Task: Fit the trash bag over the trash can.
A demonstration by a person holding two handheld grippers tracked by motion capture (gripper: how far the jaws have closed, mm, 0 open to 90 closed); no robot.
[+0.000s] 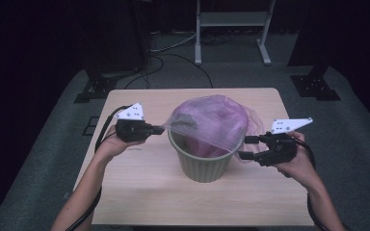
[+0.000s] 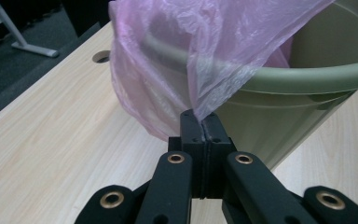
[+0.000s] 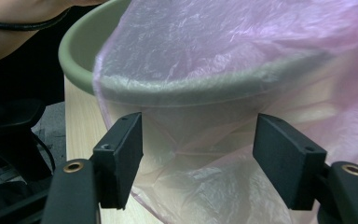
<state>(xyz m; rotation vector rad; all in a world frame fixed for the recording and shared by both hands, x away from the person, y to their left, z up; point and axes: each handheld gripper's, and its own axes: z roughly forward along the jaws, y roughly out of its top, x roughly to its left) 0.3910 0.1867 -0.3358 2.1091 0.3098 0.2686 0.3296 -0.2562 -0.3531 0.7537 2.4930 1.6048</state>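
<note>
Left side first. My left gripper (image 1: 158, 129) sits toward the table's (image 1: 125, 192) left edge, pointing inward at the bin. Its jaws are pressed together on a pinch of the pink plastic bag (image 1: 212, 122); in the left gripper view the film (image 2: 205, 60) comes straight out of the seam between the pads, drawn taut toward the rim.

Centre. The green waste bin (image 1: 204, 166) stands upright about mid-table. The bag is draped over its mouth, partly tucked inside, with the left part of the rim (image 2: 307, 79) bare and the right part (image 3: 205, 86) covered by film. Loose film hangs down the wall on the right side.

Right side. My right gripper (image 1: 245, 147) is just beside the bin's right wall, toward the table's right edge. Its jaws stand apart, nothing clamped. In the right gripper view the hanging fold of bag (image 3: 200, 186) lies between the pads, with no pad pressing on it.

Handling notes, my judgement: the film is very light, limp and slick, likely to tear if yanked. A thin single layer may slip out, so best to take a gathered fold of the hem just below the rim. The bin looks stiff but light; a hard sideways pull could tip or drag it.
</note>
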